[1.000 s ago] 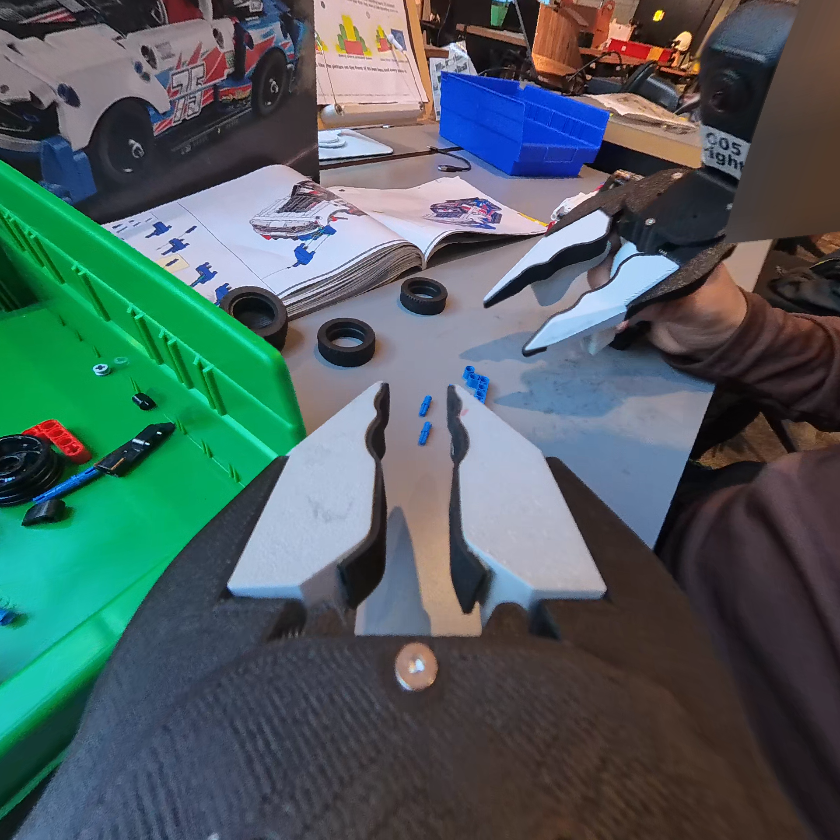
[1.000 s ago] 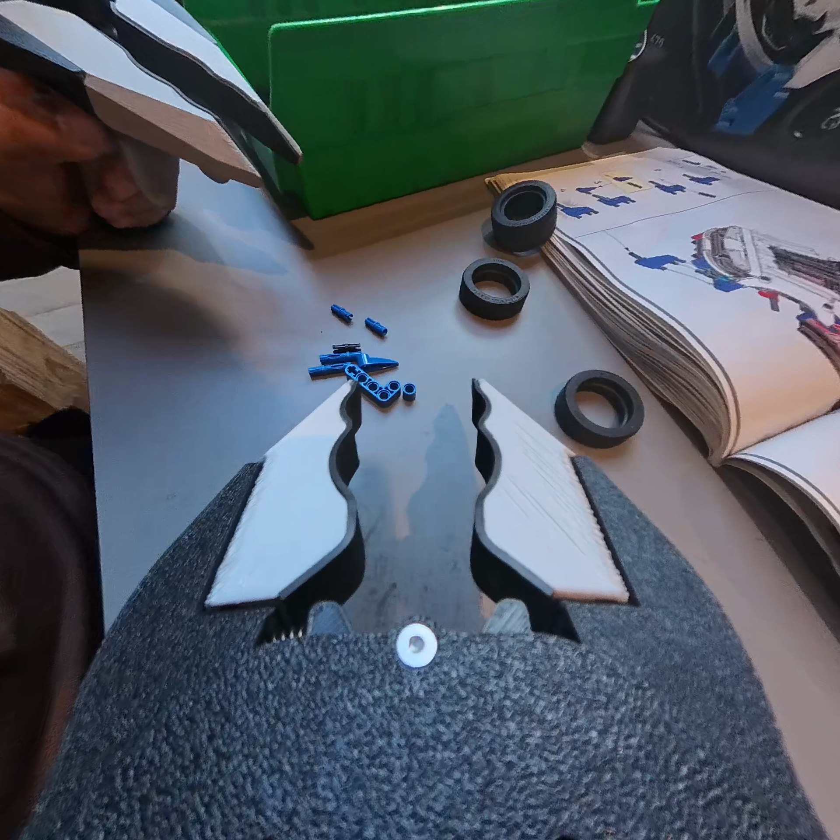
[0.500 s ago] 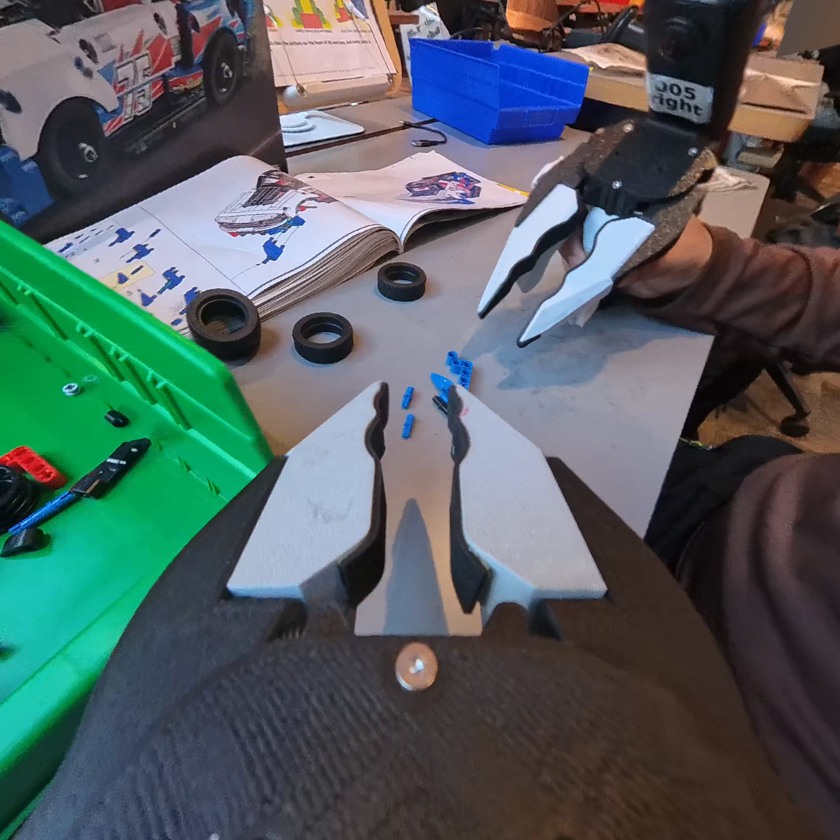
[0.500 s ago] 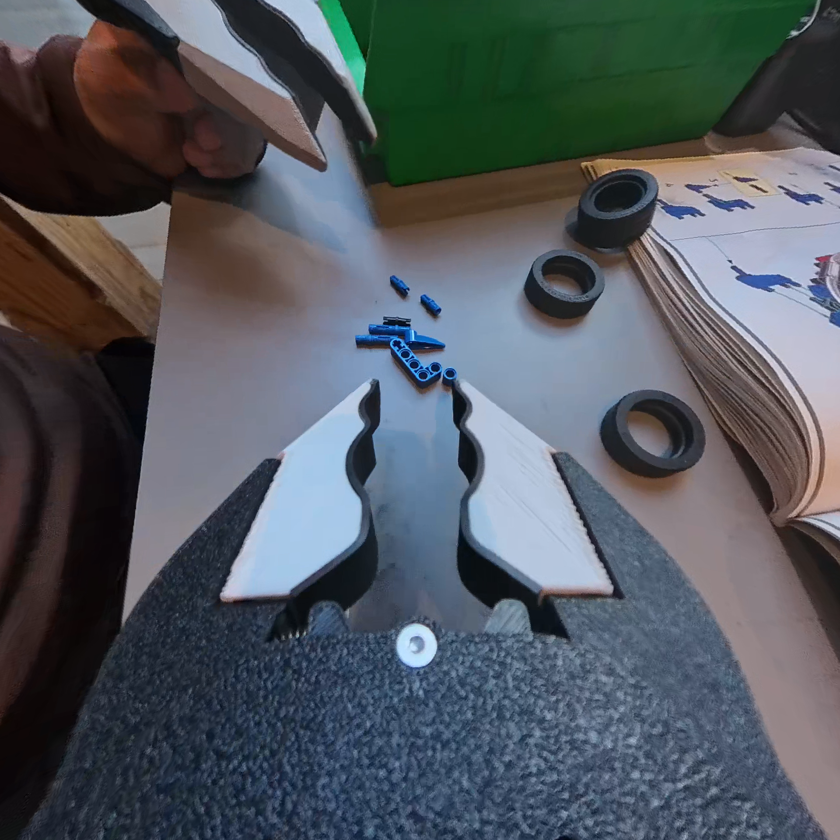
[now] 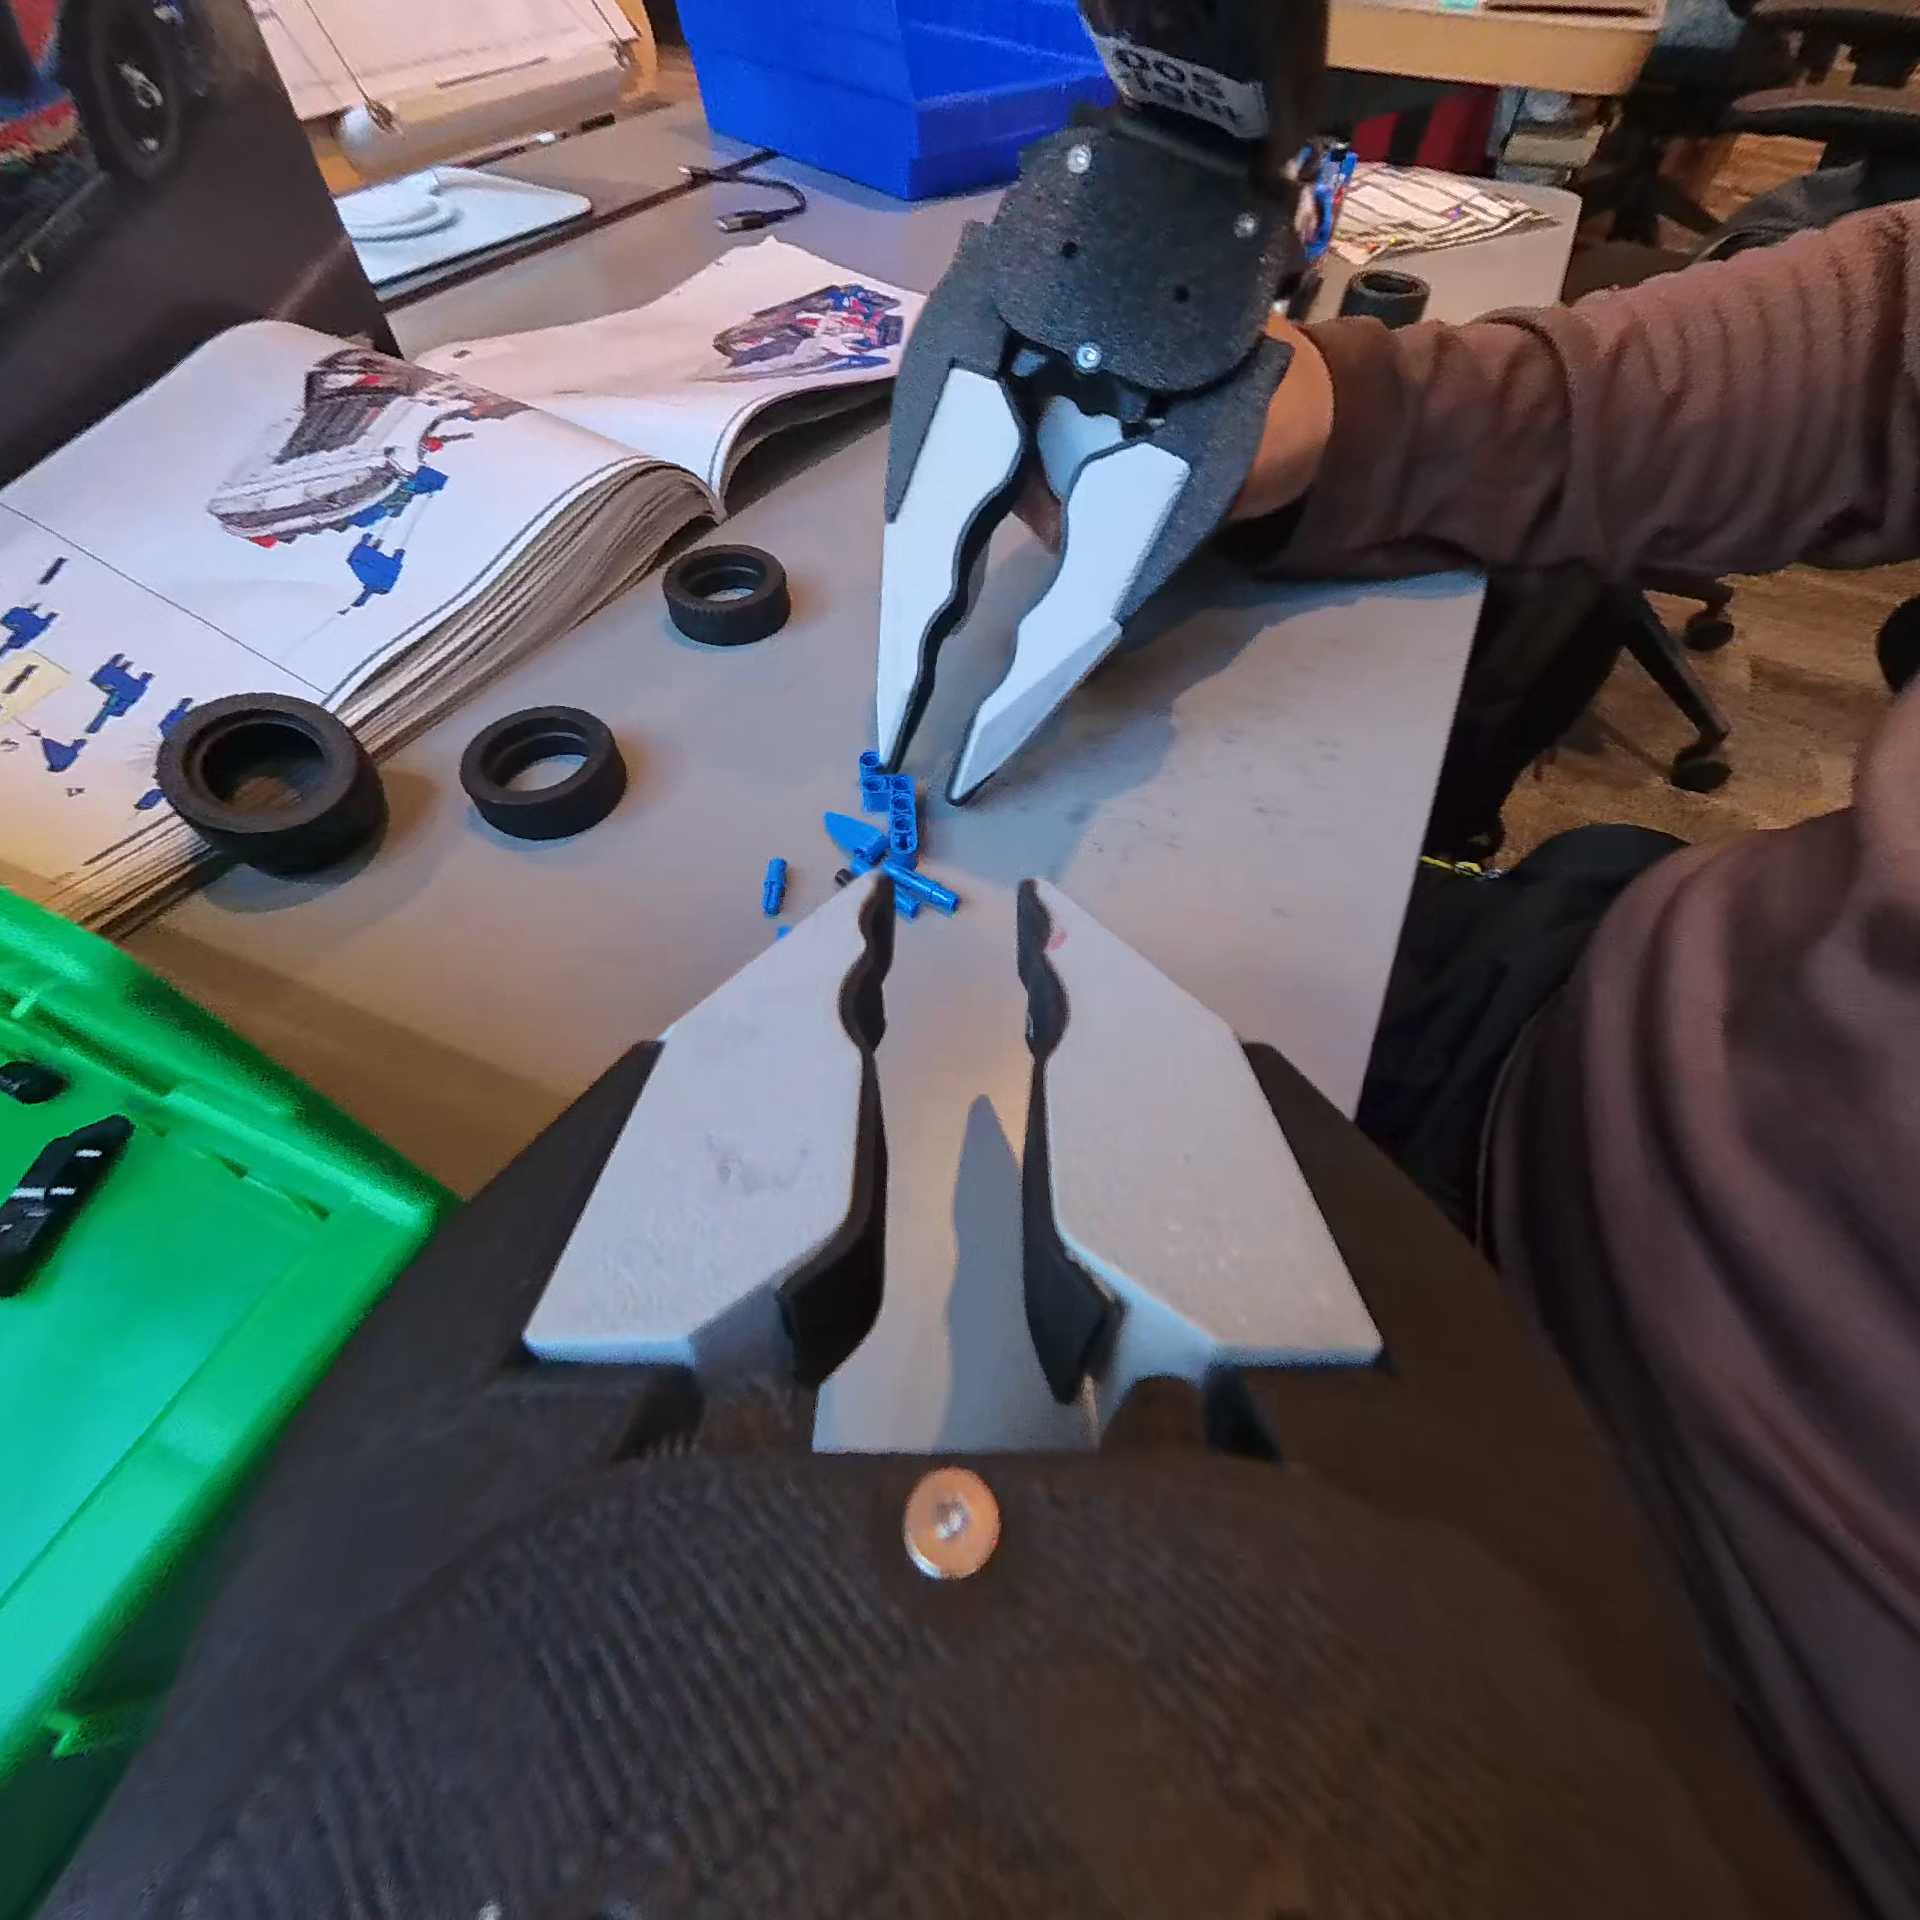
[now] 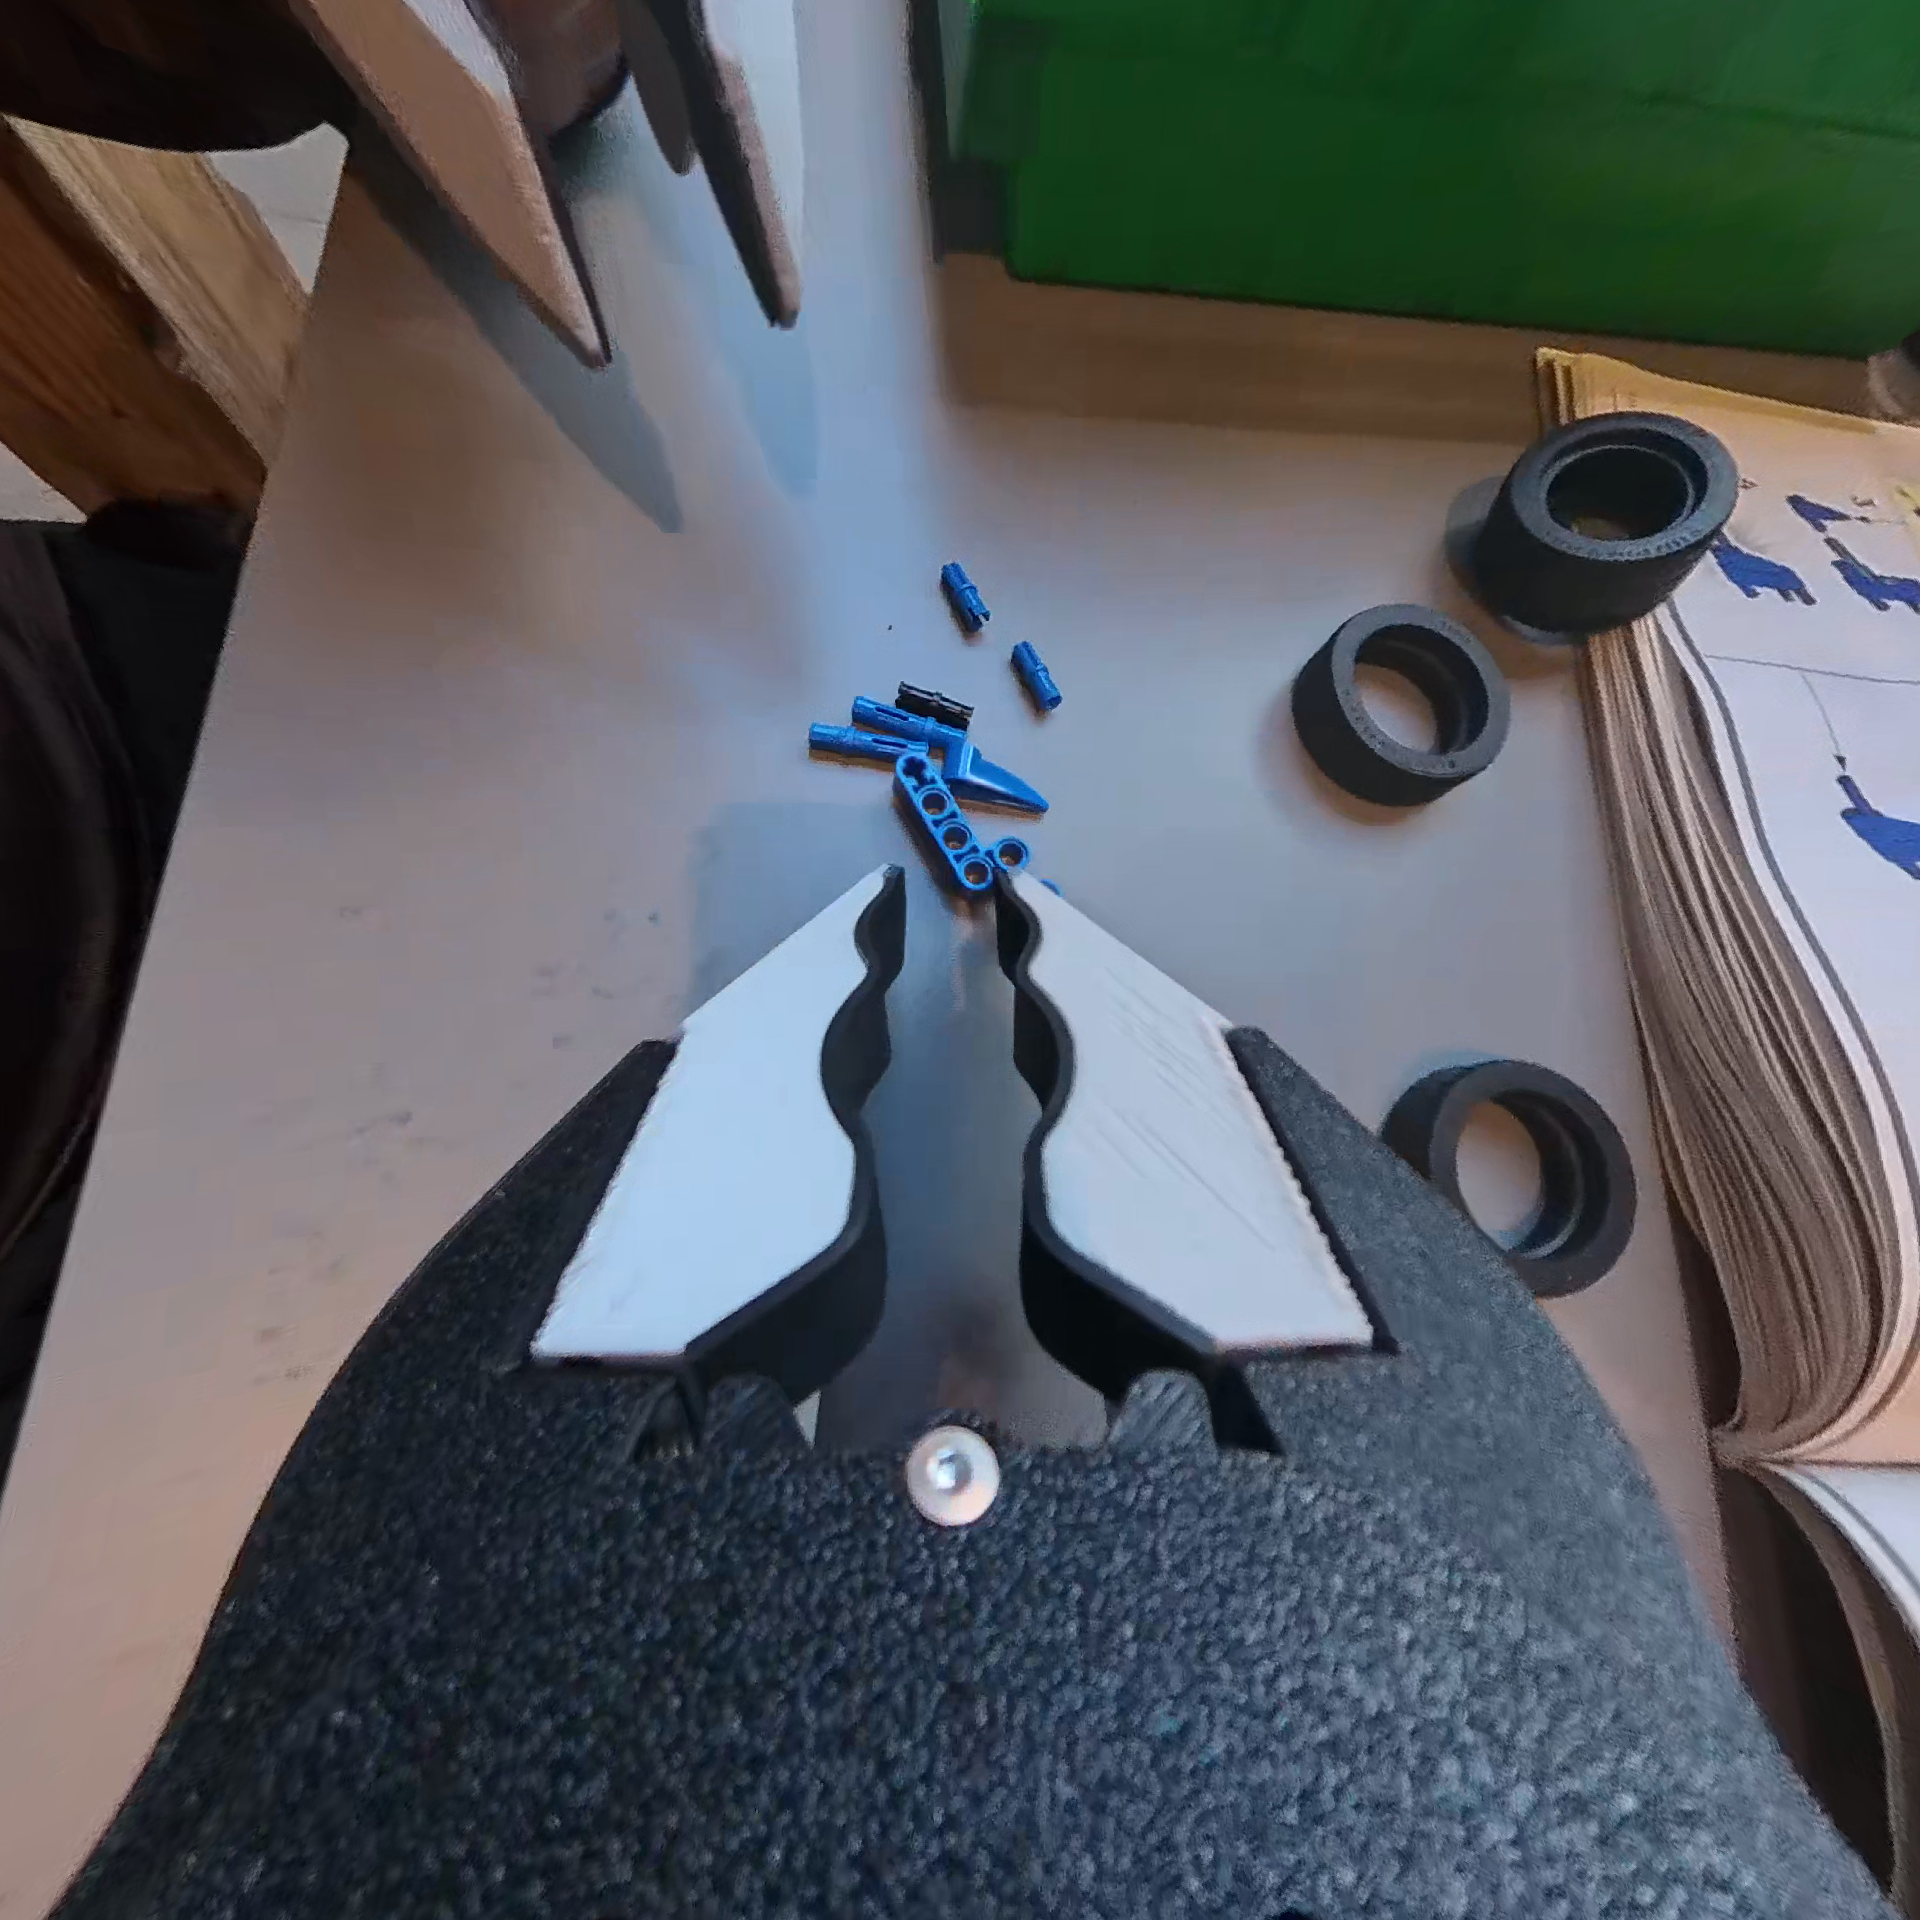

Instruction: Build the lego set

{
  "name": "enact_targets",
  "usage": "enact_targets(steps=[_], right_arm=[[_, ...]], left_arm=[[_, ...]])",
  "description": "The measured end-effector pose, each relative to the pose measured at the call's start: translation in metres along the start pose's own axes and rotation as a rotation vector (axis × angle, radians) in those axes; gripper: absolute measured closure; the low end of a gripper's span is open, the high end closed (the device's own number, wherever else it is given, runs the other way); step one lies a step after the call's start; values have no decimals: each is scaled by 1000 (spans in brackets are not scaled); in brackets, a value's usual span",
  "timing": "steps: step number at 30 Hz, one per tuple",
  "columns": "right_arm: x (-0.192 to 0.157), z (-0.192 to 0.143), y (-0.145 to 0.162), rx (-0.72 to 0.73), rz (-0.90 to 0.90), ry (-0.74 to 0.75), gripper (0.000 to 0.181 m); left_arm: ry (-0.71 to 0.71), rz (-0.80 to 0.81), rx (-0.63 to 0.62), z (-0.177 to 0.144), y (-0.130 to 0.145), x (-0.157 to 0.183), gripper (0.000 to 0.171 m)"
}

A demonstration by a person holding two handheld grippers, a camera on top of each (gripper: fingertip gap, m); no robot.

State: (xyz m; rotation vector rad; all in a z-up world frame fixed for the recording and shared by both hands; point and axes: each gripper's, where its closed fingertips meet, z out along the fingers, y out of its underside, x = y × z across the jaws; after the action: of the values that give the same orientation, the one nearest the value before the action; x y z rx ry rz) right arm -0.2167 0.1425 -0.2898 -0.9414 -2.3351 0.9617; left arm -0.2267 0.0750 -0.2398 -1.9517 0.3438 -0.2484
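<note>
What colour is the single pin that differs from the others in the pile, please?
Black pin; clearest in the right wrist view.

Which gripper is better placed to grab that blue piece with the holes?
Right, probably. The right gripper is open with its tips right at the blue piece; the left gripper sits at the pile's far end.

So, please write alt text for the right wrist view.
The open right gripper points at small blue pieces on a grey table. Three black tyres and an open booklet lie right; the left gripper hangs above.
</note>
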Motion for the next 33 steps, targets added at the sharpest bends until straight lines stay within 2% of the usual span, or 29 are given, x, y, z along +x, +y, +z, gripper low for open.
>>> enact_targets(steps=[8, 17, 21, 27, 33], right_arm=[[3, -1, -5, 37, 15, -35, 167], [-5, 9, -15, 48, -51, -112, 166], [-6, 16, -10, -9, -74, -110, 170], [-5, 16, -11, -7, -97, -62, 173], [-3, -4, -29, 142, -16, -10, 173]], left_arm=[[1, 48, 15, -1, -1, 5, 162], [43, -19, 38, -4, -4, 2, 157], [48, -34, 36, -4, -4, 1, 156], [39, -22, 30, -3, -3, 2, 155], [20, -76, 19, 7, -6, -4, 158]])
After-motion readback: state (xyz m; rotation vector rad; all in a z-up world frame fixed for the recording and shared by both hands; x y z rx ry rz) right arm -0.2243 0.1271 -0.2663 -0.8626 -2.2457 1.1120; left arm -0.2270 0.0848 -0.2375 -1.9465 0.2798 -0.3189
